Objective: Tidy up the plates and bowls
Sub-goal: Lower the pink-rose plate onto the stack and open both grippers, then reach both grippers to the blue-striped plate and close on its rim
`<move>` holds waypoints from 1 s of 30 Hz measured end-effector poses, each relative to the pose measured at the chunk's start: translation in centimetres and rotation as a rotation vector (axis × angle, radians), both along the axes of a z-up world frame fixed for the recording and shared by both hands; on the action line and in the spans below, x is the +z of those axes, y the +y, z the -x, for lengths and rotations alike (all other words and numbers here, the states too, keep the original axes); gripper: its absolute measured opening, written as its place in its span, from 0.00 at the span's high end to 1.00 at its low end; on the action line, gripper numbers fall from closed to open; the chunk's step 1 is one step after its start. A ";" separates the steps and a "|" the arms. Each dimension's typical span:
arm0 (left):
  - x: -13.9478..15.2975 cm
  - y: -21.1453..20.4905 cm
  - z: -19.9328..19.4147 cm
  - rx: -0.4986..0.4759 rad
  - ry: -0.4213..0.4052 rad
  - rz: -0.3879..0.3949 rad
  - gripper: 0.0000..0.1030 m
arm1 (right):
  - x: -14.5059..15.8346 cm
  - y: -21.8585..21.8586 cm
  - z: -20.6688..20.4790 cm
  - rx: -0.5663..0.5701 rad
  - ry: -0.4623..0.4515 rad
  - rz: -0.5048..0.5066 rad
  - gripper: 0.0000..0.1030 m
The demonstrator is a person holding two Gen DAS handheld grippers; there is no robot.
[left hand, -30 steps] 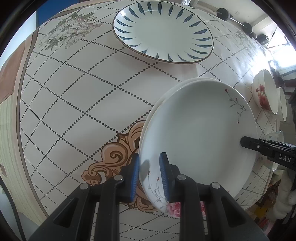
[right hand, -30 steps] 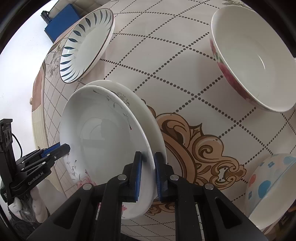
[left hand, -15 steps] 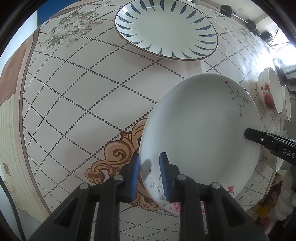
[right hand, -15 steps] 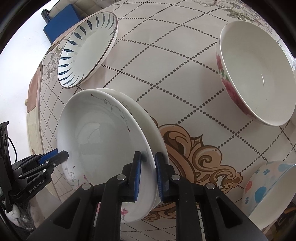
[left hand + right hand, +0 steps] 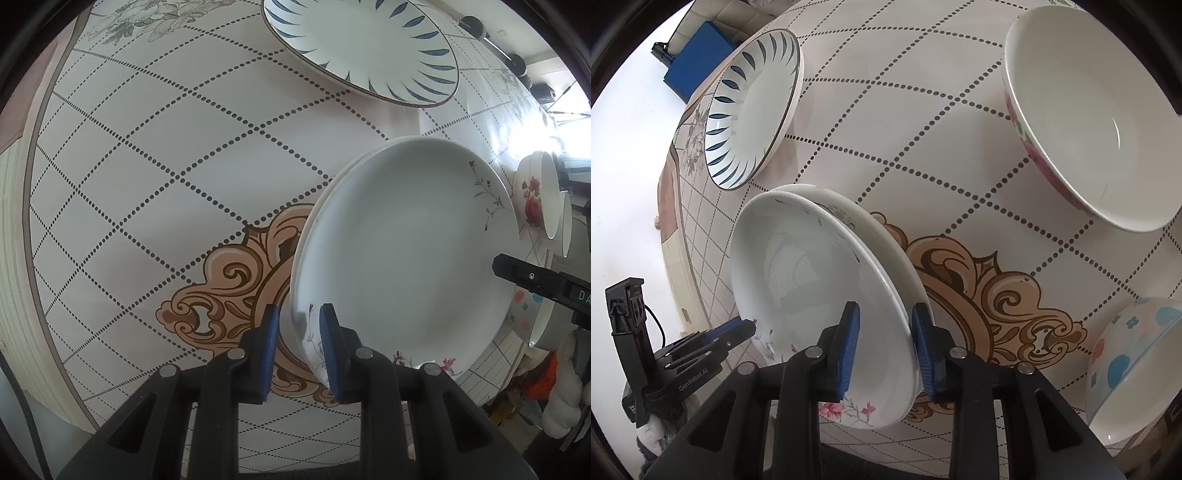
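**Two stacked plates, two loosened grips**

The white floral plate (image 5: 406, 258) sits on a second white plate (image 5: 886, 243) whose rim peeks out beneath it, in the lower centre of both views, on the patterned tablecloth (image 5: 155, 155). The left gripper (image 5: 299, 343) straddles the near rim with its jaws parted — a gap shows on the left side, so it does not look clamped. The right gripper (image 5: 882, 343) also stands apart around both rims, with clear space beside each pad.

The risk, as I judge it: withdrawing either gripper at an angle could hook a rim and drag the top plate off-centre — or nudge the stack toward the table edge at lower frame. The blue-leaf plate (image 5: 362, 48) at upper frame and the rose bowl (image 5: 1089, 110) at upper right lie well apart.
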State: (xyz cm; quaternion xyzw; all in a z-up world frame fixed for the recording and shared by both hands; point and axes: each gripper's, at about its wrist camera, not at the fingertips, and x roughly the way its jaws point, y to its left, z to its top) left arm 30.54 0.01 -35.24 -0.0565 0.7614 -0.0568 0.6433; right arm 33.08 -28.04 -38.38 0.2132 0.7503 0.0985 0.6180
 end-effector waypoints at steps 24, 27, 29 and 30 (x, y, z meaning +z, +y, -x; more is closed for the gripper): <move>6.6 -1.2 -1.4 -0.020 -0.237 -0.151 0.23 | 6.9 4.0 2.0 0.130 -0.186 0.230 0.01; 7.5 -2.0 -2.6 0.000 -0.270 -0.144 0.22 | 7.8 3.9 1.3 0.098 -0.214 0.187 0.00; 7.8 -2.0 -4.0 0.002 -0.285 -0.136 0.18 | 8.4 3.9 0.4 0.077 -0.234 0.157 0.00; 8.1 -2.1 -4.7 0.006 -0.293 -0.136 0.17 | 8.6 4.0 -0.3 0.074 -0.241 0.149 0.00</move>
